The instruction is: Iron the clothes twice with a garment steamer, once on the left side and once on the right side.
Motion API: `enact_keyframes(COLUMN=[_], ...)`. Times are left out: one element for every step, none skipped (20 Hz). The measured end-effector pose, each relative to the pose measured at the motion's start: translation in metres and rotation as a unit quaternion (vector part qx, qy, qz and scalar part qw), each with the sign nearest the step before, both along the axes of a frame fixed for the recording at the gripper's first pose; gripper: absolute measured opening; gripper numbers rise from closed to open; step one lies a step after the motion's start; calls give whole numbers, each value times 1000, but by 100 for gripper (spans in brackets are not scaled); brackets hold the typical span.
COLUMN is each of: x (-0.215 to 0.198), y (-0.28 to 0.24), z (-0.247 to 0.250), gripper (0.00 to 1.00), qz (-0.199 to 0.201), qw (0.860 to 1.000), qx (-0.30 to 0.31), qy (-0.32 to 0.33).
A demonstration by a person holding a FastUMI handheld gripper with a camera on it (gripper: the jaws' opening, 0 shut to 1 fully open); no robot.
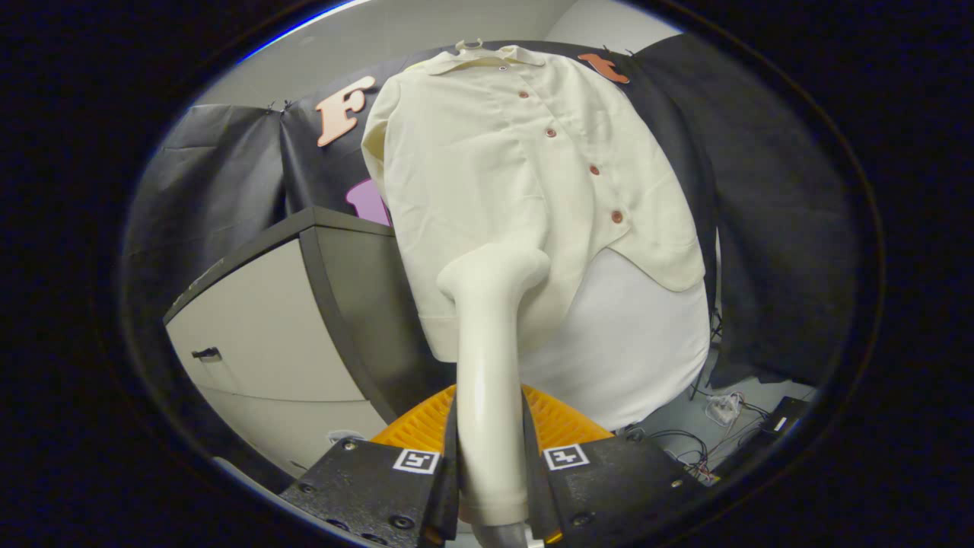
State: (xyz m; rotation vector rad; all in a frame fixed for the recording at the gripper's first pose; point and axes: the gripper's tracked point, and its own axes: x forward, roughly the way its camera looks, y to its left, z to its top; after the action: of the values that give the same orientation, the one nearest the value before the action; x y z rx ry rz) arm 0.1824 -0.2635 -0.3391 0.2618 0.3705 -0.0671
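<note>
A cream button-up shirt [517,167] hangs on a hanger against the booth wall, over a white padded board [631,342]. My gripper [491,464] is shut on the handle of a cream garment steamer [487,365], which stands up between the fingers. The steamer's head [494,270] rests against the lower part of the shirt, left of the row of reddish buttons [593,170] and close to the hem.
A cabinet [274,335] with a dark top and pale drawers stands left of the shirt. An orange ribbed thing [555,418] lies just beyond the fingers. Cables and a power strip [723,411] lie on the floor at the right.
</note>
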Motion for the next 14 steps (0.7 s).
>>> enact_keyframes(x=[-2, -4, -7, -11, -13, -15, -15, -16, -14, -12, -9, -7, -4, 0], y=[-1, -1, -2, -2, -4, -6, -6, -8, -12, -16, -21, -25, -31, -37], z=[-1, -1, -1, 0, 4, 9, 16, 23, 35, 47, 59, 68, 80, 93], gripper=[36, 36, 36, 36, 36, 36, 36, 36, 36, 36, 36, 36, 35, 36], qz=[1, 3, 8, 10, 13, 16, 20, 22, 22, 21, 19, 18, 15, 12], qw=[1000, 1000, 1000, 1000, 1000, 1000, 1000, 1000, 1000, 1000, 999, 999, 999, 999], qx=[2, 5, 4, -2, -6, -8, -10, -14, -18, -20, -21, -21, -20, -18], qy=[4, 6, 10, 10, 10, 10, 8, 5, -3, -11, -17, -22, -28, -33])
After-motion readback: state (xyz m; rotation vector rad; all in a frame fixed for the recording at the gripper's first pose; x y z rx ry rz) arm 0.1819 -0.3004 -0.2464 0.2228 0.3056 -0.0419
